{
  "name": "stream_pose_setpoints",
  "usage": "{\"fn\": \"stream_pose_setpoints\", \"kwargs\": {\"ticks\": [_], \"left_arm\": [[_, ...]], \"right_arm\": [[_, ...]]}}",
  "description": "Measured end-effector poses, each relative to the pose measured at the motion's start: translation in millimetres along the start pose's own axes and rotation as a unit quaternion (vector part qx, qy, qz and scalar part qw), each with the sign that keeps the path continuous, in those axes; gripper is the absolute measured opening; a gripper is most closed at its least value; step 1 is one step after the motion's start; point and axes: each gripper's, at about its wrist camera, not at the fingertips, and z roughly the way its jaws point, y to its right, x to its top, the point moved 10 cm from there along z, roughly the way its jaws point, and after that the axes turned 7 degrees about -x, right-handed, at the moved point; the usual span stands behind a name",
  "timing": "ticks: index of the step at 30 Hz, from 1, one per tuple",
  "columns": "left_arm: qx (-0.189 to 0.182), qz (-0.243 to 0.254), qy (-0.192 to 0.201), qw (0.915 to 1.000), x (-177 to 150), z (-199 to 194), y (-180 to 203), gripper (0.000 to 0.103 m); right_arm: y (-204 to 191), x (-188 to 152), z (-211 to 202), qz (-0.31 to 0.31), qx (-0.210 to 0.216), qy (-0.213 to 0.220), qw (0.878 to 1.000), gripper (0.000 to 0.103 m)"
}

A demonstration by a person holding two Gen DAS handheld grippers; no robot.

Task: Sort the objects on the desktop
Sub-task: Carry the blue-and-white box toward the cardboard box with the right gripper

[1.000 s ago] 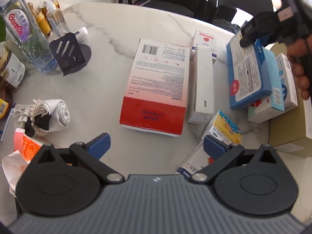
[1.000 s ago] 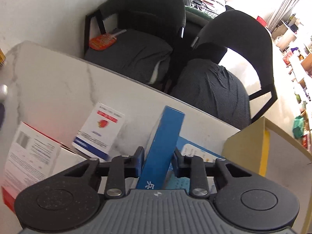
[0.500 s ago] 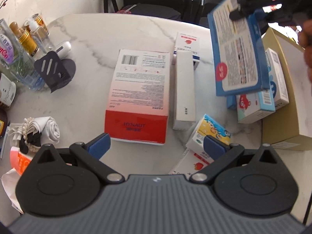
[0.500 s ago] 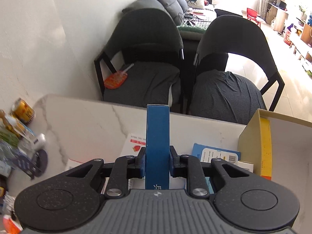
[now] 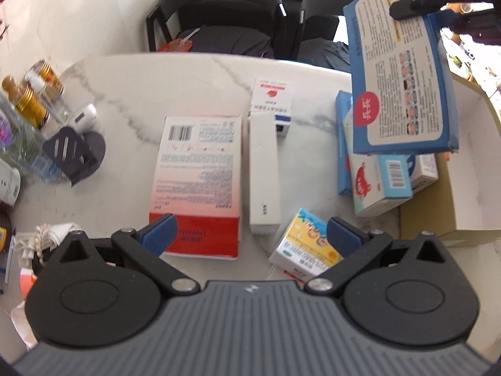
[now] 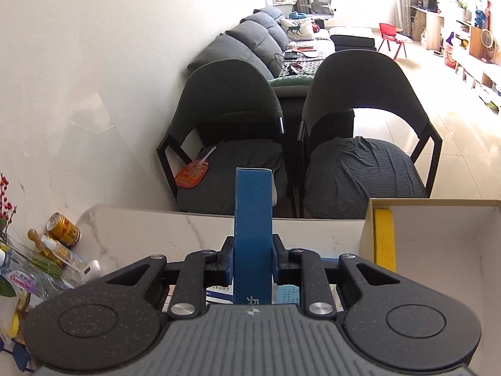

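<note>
My right gripper (image 6: 253, 260) is shut on a flat blue box (image 6: 253, 238) and holds it on edge, high above the marble table (image 5: 188, 87). The same blue box (image 5: 404, 84) hangs in the left wrist view over the stacked boxes (image 5: 375, 178) beside the open cardboard box (image 5: 469, 169). My left gripper (image 5: 250, 232) is open and empty above the near table, over a red-and-white box (image 5: 200, 175), a long white box (image 5: 264, 169) and a small yellow box (image 5: 308, 244).
Bottles and cans (image 5: 28, 100) and a black stand (image 5: 72, 153) crowd the table's left side. A small white-and-red box (image 5: 272, 100) lies at the back. Two dark chairs (image 6: 281, 144) stand behind the table. A yellow item (image 6: 383, 235) lies inside the cardboard box.
My right gripper has lifted the blue box up off the stack and turned it upright. My left gripper has pulled back and risen, still open.
</note>
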Motion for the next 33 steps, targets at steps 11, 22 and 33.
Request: {"fn": "stream_pose_setpoints", "kwargs": {"ticks": [11, 22, 33], "left_arm": [[-0.005, 0.036, 0.001, 0.9993, 12, -3, 39, 0.103], [0.008, 0.067, -0.010, 0.9976, 12, -4, 70, 0.103], [0.019, 0.076, -0.023, 0.9966, 11, 4, 99, 0.103]], "right_arm": [[29, 0, -20, 0.009, -0.012, 0.014, 1.000, 0.025], [74, 15, -51, 0.057, 0.008, 0.044, 0.997, 0.025], [172, 18, -63, 0.116, -0.019, 0.050, 0.992, 0.025]]}}
